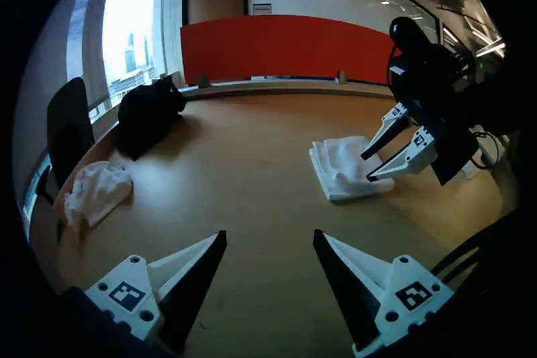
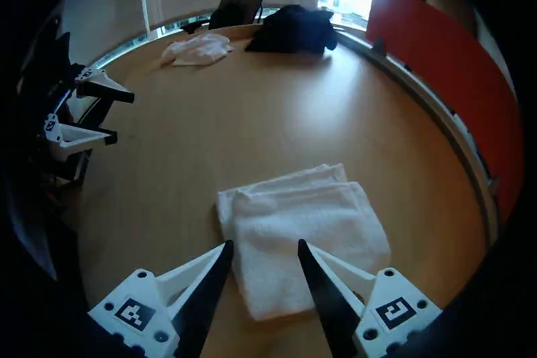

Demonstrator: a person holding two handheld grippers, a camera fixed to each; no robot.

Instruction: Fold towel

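So, right gripper: fingers apart, nothing between them, tips hanging just over the near edge of the towel; can't tell if they touch the cloth. Towel lies flat on the table right ahead of this gripper, a compact white rectangle w/ several layers showing along its far and left edges, so I'd say the folding is mostly or fully done. Edges line up approx., w/ one layer poking out a bit at the far left corner, so a quick squaring-up or maybe one more fold in half is all that looks left. Left gripper: also spread open and empty, over bare wood, w/ the towel well ahead of it and off to its right, no contact. From the left gripper view the right gripper sits at the towel's right side, fingers angled down toward it. Farther out, ahead-left of the left gripper, a crumpled white cloth sits near the table edge, not folded; could be a 2nd towel waiting, can't tell if it belongs to the job. Beyond that a black bag on the table, a dark chair at the edge, and a red panel along the far side.
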